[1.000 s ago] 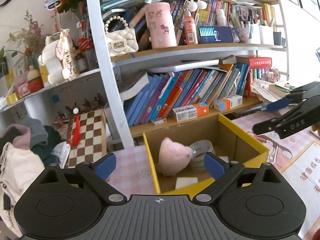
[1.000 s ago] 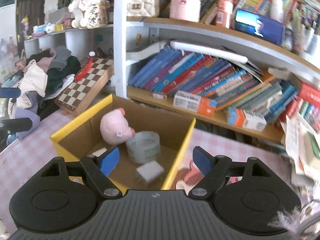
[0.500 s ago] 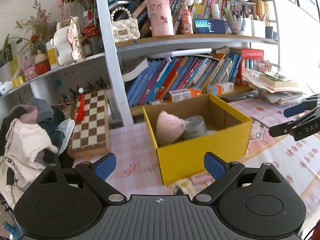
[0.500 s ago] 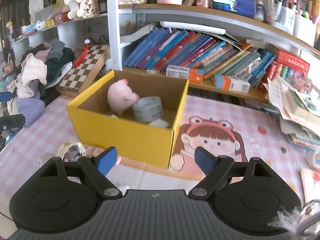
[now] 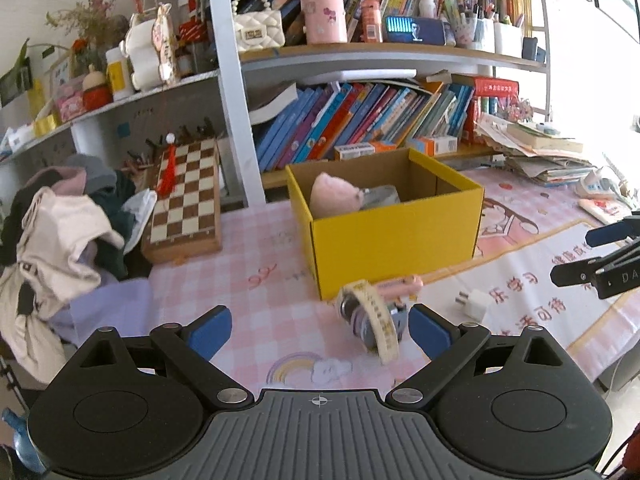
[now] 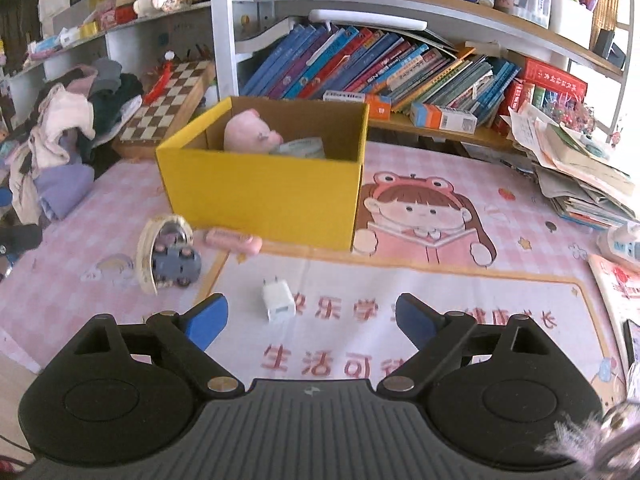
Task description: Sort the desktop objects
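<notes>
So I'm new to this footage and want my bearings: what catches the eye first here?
The bright yellow box at the middle of the pink mat, with a pink plush toy peeking out. In front of it lie a tape roll, a pink case and a white charger plug. Behind everything runs a crammed bookshelf.

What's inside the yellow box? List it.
In the yellow box: a pink plush pig and a roll of clear tape beside it. The front wall hides the box floor, so anything lower cannot be seen.
</notes>
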